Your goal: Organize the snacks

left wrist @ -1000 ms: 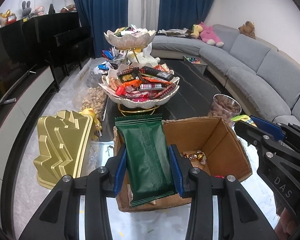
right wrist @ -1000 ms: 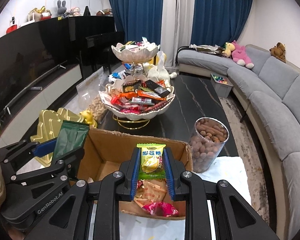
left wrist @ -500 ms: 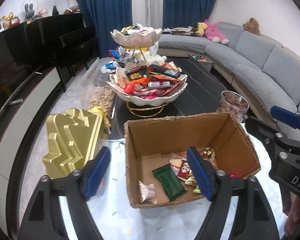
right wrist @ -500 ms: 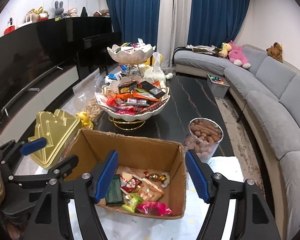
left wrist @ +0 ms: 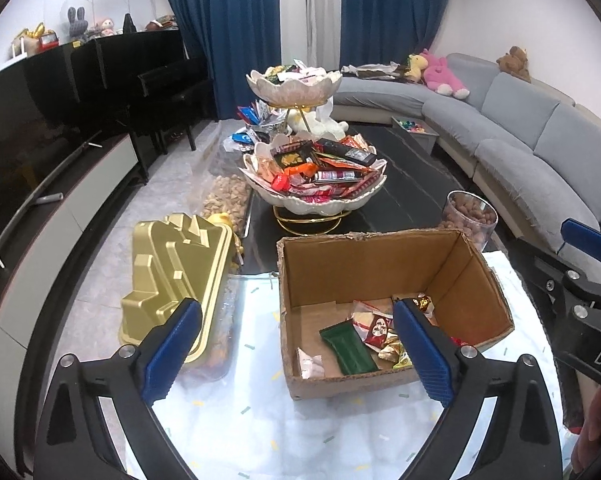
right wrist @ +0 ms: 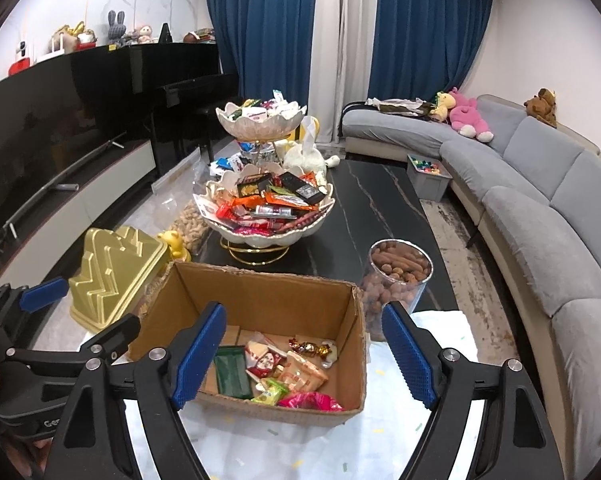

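Both snacks have dropped since a second ago: the green packet (left wrist: 350, 347) that the left hand-held gripper (left wrist: 296, 354) clamped and the yellow-green packet (right wrist: 270, 394) that the right hand-held gripper (right wrist: 303, 354) clamped now lie inside the cardboard box (left wrist: 364, 256).

Left wrist view: the left hand-held gripper's blue pads (left wrist: 172, 344) stand wide apart and are opening further, gripping nothing, above the near side of the box. The green packet rests flat on the box floor beside a red-and-white wrapper (left wrist: 374, 324) and gold-foil sweets (left wrist: 422, 302). A gold moulded tray (left wrist: 176, 276) sits just left of the box on the counter (left wrist: 228, 420). Behind stands a two-tier shell-shaped stand (left wrist: 316, 200) heaped with snacks, and a clear jar of nuts (left wrist: 470, 216).

Right wrist view: the right hand-held gripper's jaws are likewise apart and opening, empty, over the box (right wrist: 260, 292). The green packet (right wrist: 231, 372) lies at the left of the floor, the yellow-green packet near the front wall beside a pink wrapper (right wrist: 312, 402). The left hand-held gripper (right wrist: 80, 308) shows at the lower left edge.
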Demonstrator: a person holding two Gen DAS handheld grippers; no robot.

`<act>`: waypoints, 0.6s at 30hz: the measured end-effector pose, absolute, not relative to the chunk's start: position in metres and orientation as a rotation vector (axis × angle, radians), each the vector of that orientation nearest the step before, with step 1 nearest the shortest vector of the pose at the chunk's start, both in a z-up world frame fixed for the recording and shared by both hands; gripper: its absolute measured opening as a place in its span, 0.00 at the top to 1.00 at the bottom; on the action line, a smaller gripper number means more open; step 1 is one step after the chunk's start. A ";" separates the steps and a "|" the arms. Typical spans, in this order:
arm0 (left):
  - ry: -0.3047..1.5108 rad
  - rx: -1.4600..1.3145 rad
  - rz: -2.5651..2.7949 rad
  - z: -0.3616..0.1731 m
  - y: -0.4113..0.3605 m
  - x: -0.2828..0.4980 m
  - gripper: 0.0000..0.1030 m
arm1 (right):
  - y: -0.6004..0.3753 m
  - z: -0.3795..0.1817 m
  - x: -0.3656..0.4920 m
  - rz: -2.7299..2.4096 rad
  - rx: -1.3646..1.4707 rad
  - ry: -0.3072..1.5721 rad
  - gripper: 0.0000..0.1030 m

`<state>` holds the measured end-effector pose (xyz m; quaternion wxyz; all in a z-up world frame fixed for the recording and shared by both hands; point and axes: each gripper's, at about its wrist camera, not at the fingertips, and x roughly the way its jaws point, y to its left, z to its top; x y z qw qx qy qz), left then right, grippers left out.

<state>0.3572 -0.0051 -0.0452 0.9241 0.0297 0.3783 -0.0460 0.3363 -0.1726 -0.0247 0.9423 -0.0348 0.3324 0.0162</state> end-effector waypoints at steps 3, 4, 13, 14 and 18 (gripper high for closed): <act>0.772 0.048 -0.095 -0.039 -0.004 0.349 0.03 | -0.174 -0.019 0.327 0.031 -0.063 0.668 0.22; 0.771 0.045 -0.094 -0.037 -0.004 0.347 0.03 | -0.174 -0.018 0.324 0.031 -0.058 0.666 0.22; 0.753 0.029 -0.088 -0.019 -0.004 0.317 0.01 | -0.179 -0.001 0.288 0.028 -0.036 0.641 0.22; 0.750 0.033 -0.088 -0.017 -0.005 0.312 0.01 | -0.179 0.001 0.282 0.025 -0.037 0.636 0.22; 0.746 0.047 -0.088 -0.012 -0.008 0.295 0.01 | -0.182 0.006 0.262 0.017 -0.039 0.628 0.22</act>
